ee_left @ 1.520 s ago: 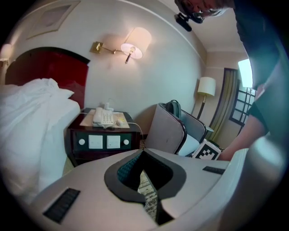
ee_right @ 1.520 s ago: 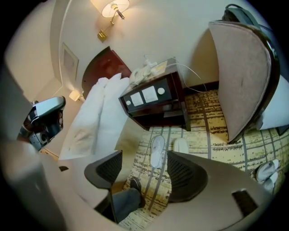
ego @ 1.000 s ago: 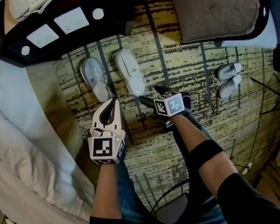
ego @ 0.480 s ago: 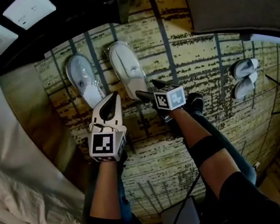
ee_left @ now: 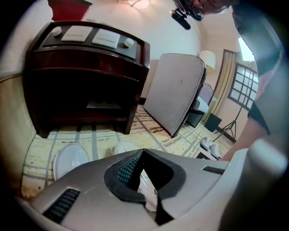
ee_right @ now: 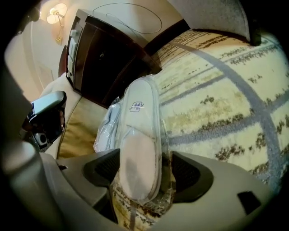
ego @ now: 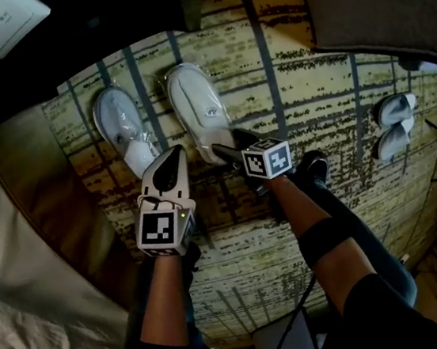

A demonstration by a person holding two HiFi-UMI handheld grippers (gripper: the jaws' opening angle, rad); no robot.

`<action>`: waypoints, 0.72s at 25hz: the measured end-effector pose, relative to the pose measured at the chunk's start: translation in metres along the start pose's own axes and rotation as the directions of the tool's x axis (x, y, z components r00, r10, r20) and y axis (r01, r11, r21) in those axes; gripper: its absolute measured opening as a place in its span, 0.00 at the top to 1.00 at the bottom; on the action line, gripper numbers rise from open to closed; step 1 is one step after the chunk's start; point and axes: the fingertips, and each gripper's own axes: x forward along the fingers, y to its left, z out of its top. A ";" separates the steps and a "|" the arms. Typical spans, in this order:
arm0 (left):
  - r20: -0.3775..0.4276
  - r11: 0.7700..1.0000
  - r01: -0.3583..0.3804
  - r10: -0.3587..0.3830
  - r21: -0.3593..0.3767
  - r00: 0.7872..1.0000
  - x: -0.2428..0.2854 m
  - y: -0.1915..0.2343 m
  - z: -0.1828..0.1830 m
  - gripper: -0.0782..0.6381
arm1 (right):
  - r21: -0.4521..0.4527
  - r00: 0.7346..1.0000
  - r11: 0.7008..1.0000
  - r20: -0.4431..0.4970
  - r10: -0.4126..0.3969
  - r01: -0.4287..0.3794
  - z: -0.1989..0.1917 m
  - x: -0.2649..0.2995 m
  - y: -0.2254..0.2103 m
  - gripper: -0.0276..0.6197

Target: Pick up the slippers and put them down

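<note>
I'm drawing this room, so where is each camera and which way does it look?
Head view: on the person's head, looking steeply down at the carpet; forearms, left gripper, right gripper show.
Left gripper view: rides the left gripper, facing the nightstand past its shut fingers.
Right gripper view: rides the right gripper; its fingers have just been closing, a slipper between them.
Head and right gripper views share that slipper.

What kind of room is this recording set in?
Probably a hotel bedroom: plastic-wrapped slippers on patterned carpet, white bedding alongside, and a dark wooden nightstand.
</note>
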 end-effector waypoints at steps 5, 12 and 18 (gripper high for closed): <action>0.002 1.000 -0.003 0.003 0.003 1.000 0.000 0.011 -0.004 0.89 | -0.050 0.998 0.998 -0.038 -0.046 0.044 -0.002 0.001 -0.009 0.61; 0.018 1.000 -0.018 0.018 -0.005 1.000 -0.004 0.019 -0.003 0.89 | 0.025 0.999 0.999 0.012 0.032 -0.032 0.004 0.007 0.015 0.72; 0.007 1.000 -0.023 0.023 -0.012 1.000 -0.008 0.025 -0.015 0.89 | -0.005 0.997 0.998 0.041 0.068 -0.067 0.011 -0.009 0.026 0.74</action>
